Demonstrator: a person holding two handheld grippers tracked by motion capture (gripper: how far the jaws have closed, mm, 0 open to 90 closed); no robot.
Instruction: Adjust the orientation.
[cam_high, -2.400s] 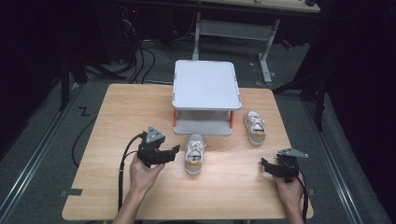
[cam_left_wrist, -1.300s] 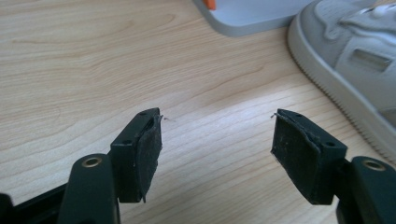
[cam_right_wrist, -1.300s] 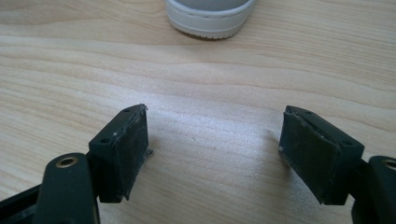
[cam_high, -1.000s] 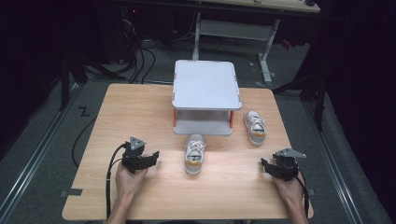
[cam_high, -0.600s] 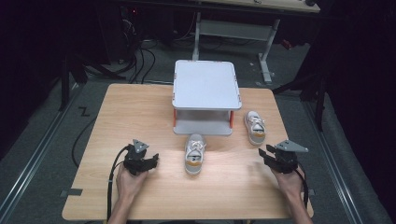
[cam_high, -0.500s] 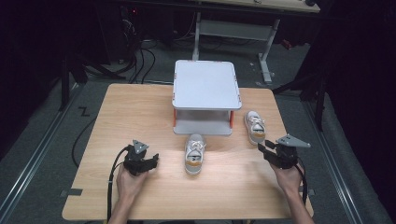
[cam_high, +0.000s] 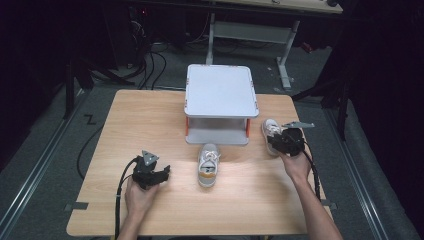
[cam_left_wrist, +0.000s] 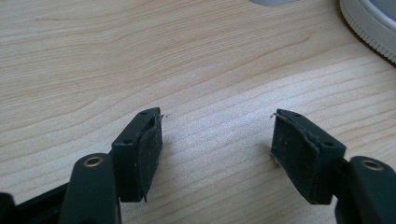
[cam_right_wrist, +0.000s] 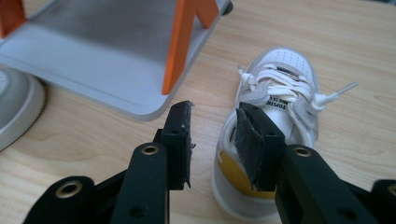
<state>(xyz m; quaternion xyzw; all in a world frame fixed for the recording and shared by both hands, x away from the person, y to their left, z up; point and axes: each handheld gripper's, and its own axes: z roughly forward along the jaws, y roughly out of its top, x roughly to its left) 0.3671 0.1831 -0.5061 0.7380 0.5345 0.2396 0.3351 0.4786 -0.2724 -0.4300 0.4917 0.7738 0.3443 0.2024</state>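
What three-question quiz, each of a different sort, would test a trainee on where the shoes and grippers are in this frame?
1. True or false: the left gripper is shut on a shoe.
2. Which shoe is the right gripper closest to? A) the shoe in front of the rack B) the shoe right of the rack
3. Fill in: the top of the two-tier rack holds ____ shoes.

Key: 1 false, it is open over bare table; 2 B; 3 no.
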